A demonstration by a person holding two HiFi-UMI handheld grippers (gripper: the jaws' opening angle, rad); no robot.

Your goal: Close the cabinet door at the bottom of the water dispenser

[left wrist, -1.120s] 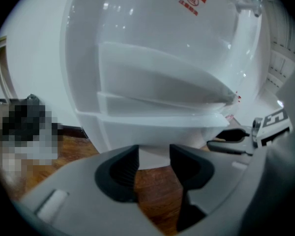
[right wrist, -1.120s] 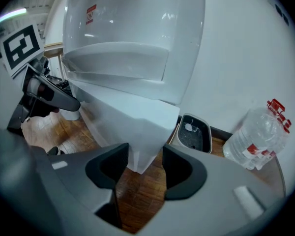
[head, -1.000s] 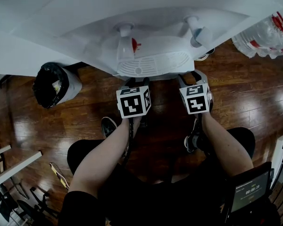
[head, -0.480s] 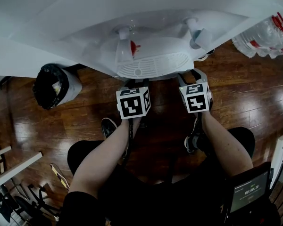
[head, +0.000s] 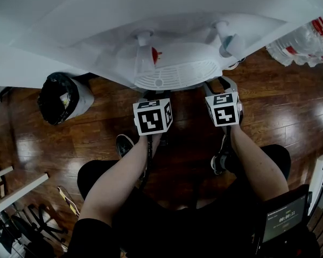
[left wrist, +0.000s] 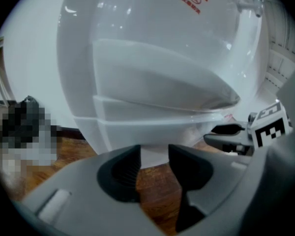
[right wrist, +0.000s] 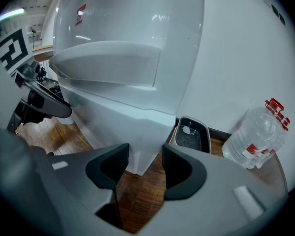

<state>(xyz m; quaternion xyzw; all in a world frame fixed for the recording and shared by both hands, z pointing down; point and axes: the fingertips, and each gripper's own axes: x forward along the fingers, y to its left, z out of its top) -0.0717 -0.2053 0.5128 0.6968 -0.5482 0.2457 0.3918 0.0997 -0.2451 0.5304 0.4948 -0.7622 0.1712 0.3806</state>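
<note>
Wooden floor (head: 97, 138): brown boards, under both sets of fingers.
Water dispenser (head: 167, 58): big and white. It stands right in front of both sets of fingers and rises high above them.
Cabinet door (left wrist: 137, 127): on the white bottom part of the water dispenser, near and straight ahead of the fingers. I cannot tell if it is shut all the way.
Trash bin (head: 62, 97): has a black bag and sits on the floor, well off to the left of the left fingers.
Water bottles (head: 307, 39): clear with red labels, far off to the right of the right fingers.
Left gripper (left wrist: 155, 151): its fingers are part way apart and have just been closing a bit. Nothing is between them.
Right gripper (right wrist: 145, 151): its fingers are apart and hold nothing. The dispenser's bottom corner shows past the gap.
Small tray (right wrist: 189, 134): grey with a dark inside, on the floor past the right fingers, beside the dispenser.
</note>
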